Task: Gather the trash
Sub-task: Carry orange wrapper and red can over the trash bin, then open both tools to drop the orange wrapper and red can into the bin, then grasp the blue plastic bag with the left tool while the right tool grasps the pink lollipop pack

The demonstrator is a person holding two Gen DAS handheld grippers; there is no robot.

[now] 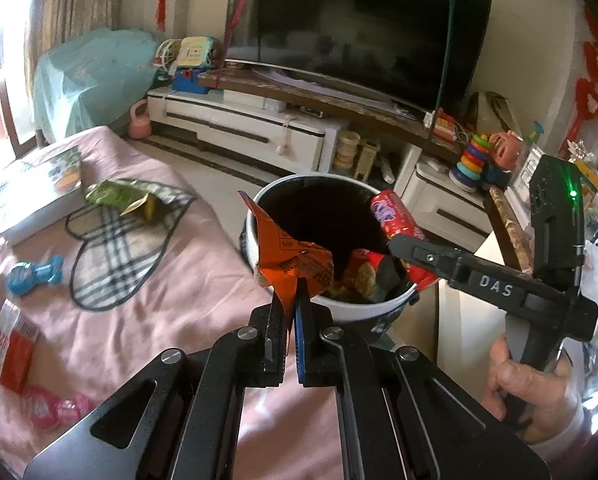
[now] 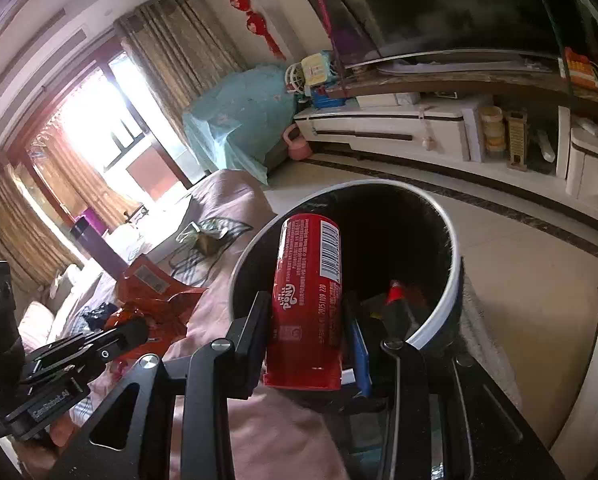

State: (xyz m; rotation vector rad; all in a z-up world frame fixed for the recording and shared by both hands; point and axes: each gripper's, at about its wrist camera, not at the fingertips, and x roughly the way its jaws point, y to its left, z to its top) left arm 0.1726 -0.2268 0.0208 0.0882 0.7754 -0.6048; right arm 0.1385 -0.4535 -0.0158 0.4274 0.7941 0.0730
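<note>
A round trash bin (image 1: 259, 208) with a white rim and dark inside stands beside the pink-covered table; it also shows in the right wrist view (image 2: 451, 280). My left gripper (image 1: 293, 296) is shut on an orange snack wrapper (image 1: 287, 252) held over the bin's near rim. My right gripper (image 2: 309, 320) is shut on a red can (image 2: 307, 300) held over the bin's opening; the can (image 1: 399, 220) and right gripper (image 1: 403, 248) also show in the left wrist view. Wrappers (image 1: 363, 276) lie inside the bin.
On the pink cloth (image 1: 171, 280) lie a green snack bag (image 1: 127, 196), a checked heart-shaped mat (image 1: 115, 252), a blue toy (image 1: 33, 274), a red-and-white box (image 1: 13, 352), a pink item (image 1: 51, 406) and a book (image 1: 27, 188). A TV cabinet (image 1: 259, 128) stands behind.
</note>
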